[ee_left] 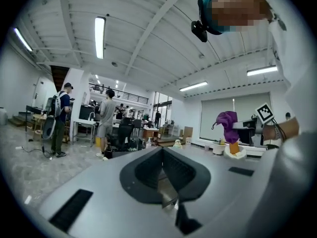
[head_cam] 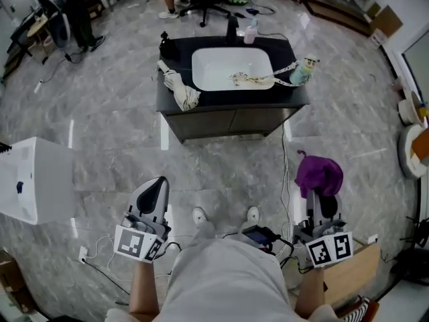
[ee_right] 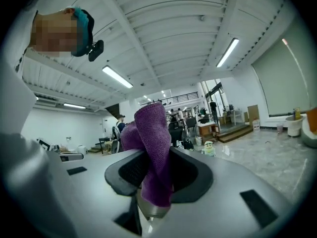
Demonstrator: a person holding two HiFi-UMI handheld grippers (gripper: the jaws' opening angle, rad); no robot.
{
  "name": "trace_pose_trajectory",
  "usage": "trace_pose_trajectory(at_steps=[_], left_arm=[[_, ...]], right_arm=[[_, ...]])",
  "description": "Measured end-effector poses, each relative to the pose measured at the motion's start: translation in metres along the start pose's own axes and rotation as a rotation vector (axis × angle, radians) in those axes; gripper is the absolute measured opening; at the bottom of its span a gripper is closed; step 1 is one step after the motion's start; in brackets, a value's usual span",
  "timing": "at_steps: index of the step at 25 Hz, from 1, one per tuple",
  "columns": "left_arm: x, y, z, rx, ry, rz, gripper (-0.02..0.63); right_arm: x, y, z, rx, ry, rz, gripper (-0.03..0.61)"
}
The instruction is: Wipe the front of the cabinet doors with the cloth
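The dark sink cabinet (head_cam: 175, 106) is well apart, its brown doors (head_cam: 231, 121) not yet reached, so next, I think, the fluffy purple cloth (head_cam: 319, 173) pinched tight in the right gripper (head_cam: 323, 203) must go there; the left gripper (head_cam: 155, 188) has its fingers together, empty.

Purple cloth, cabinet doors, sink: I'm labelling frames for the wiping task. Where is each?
purple cloth (head_cam: 319, 175): head view, middle of the bunched top.
cabinet doors (head_cam: 208, 123): head view, front panel of one door.
sink (head_cam: 218, 64): head view, bare basin floor.
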State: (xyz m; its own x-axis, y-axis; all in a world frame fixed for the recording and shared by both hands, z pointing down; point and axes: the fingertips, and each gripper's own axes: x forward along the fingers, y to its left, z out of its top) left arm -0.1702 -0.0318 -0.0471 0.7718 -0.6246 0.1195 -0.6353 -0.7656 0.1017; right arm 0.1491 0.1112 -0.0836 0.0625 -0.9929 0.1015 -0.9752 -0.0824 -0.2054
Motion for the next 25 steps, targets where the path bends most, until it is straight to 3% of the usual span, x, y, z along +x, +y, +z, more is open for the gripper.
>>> trace_pose_trajectory(at_steps=[5, 11, 19, 25], left_arm=[[0.016, 0.017, -0.005, 0.038, 0.01, -0.098, 0.003], [0.018, -0.018, -0.016, 0.016, 0.01, -0.173, 0.003], [0.012, -0.107, -0.031, -0.041, 0.075, -0.16, 0.003], [0.003, -0.155, -0.026, 0.026, 0.084, -0.156, 0.003]], right_arm=[[-0.012, 0.031, -0.013, -0.028, 0.035, -0.047, 0.127], [-0.04, 0.028, -0.031, 0.033, 0.025, -0.094, 0.124], [-0.067, -0.004, -0.046, 0.12, -0.019, -0.052, 0.124], [-0.082, -0.026, -0.057, 0.164, -0.022, -0.012, 0.124]])
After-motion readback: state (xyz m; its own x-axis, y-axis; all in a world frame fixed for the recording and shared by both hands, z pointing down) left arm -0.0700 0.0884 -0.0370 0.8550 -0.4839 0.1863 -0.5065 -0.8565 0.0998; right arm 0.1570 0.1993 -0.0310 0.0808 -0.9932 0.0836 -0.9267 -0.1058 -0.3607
